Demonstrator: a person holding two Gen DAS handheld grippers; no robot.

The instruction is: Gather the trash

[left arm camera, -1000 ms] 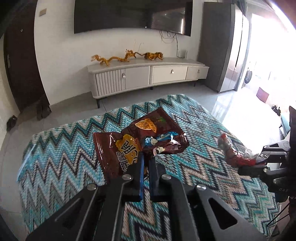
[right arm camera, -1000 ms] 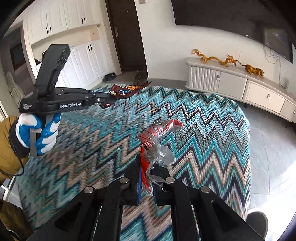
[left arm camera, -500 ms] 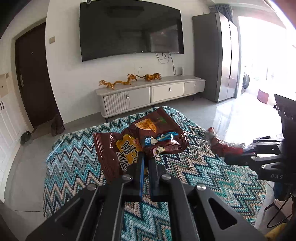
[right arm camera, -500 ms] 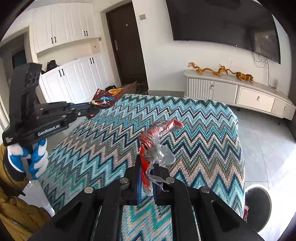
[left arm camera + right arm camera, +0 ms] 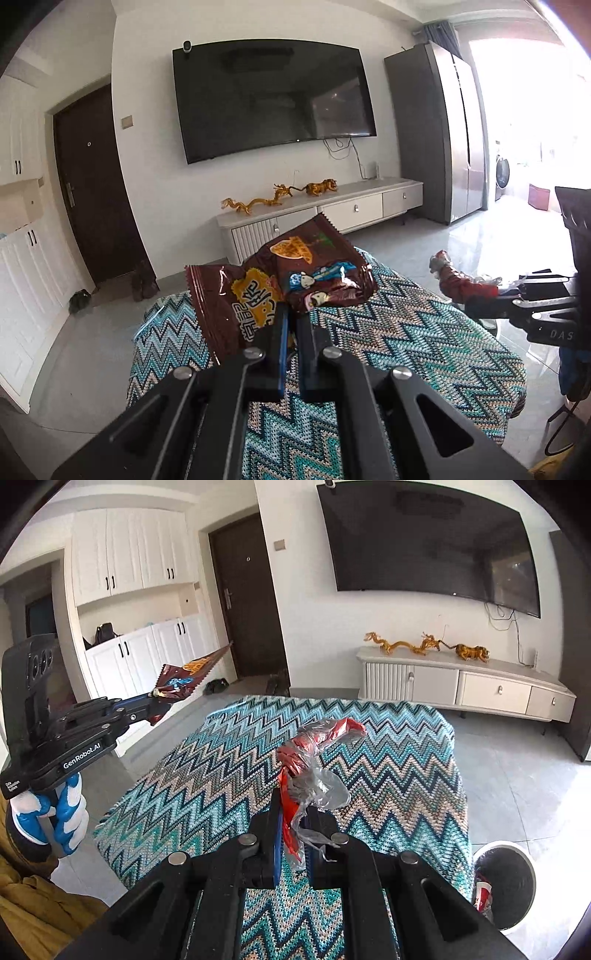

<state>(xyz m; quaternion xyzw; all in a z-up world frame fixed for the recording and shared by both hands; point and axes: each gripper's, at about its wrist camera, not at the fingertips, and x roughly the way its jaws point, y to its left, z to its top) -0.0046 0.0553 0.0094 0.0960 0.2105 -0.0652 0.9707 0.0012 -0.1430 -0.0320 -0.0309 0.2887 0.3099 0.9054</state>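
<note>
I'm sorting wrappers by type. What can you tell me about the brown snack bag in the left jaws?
The brown snack bag is glossy, crinkled foil-like plastic with serrated edges, yellow lettering, an orange picture and small cartoon figures. It looks flat and empty, folded in the middle. The left gripper is shut on its lower edge, holding it in the air above the zigzag cloth.

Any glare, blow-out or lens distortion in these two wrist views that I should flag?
Left wrist view: the window side at right is blown out white, with glare on the floor; the TV bows from the fisheye. Right wrist view: even light, no blow-out; dark vignette in the corners, cabinets curve, and the crumpled red and clear wrapper is sharp.
</note>
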